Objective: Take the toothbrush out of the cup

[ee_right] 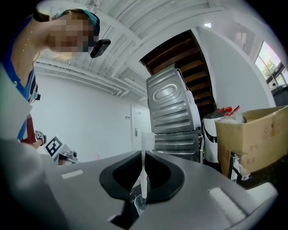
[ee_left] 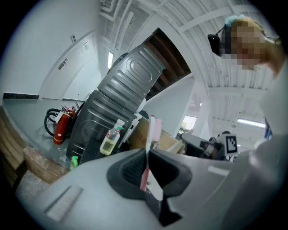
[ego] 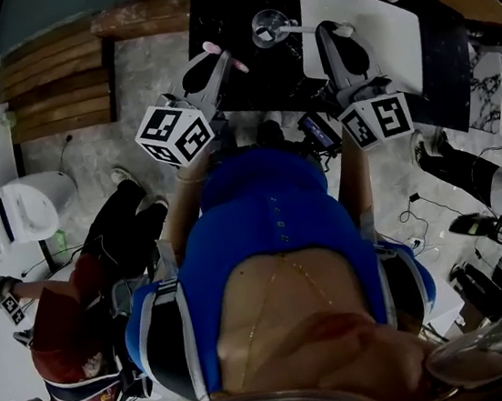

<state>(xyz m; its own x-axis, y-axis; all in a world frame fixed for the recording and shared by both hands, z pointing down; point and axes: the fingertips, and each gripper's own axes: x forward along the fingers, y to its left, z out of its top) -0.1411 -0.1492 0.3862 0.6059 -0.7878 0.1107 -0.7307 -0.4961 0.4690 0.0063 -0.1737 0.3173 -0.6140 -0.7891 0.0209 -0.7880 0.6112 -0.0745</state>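
Observation:
A clear glass cup (ego: 270,27) stands on the black table (ego: 245,86). My right gripper (ego: 337,30) is shut on a white toothbrush (ego: 306,27), and the brush's free end reaches into the cup's mouth. In the right gripper view the white toothbrush (ee_right: 144,166) stands between the pads with its bristles up, and the cup (ee_right: 139,203) is just below. My left gripper (ego: 225,61), left of the cup, is shut on a pink toothbrush (ego: 213,50). In the left gripper view the pink toothbrush (ee_left: 150,134) sticks up from the closed jaws.
A white board (ego: 385,31) lies on the table under my right gripper. Wooden steps (ego: 52,83) are at the far left. A person in red (ego: 67,338) sits on the floor at lower left, beside a white appliance (ego: 14,212). Cables lie on the floor at right.

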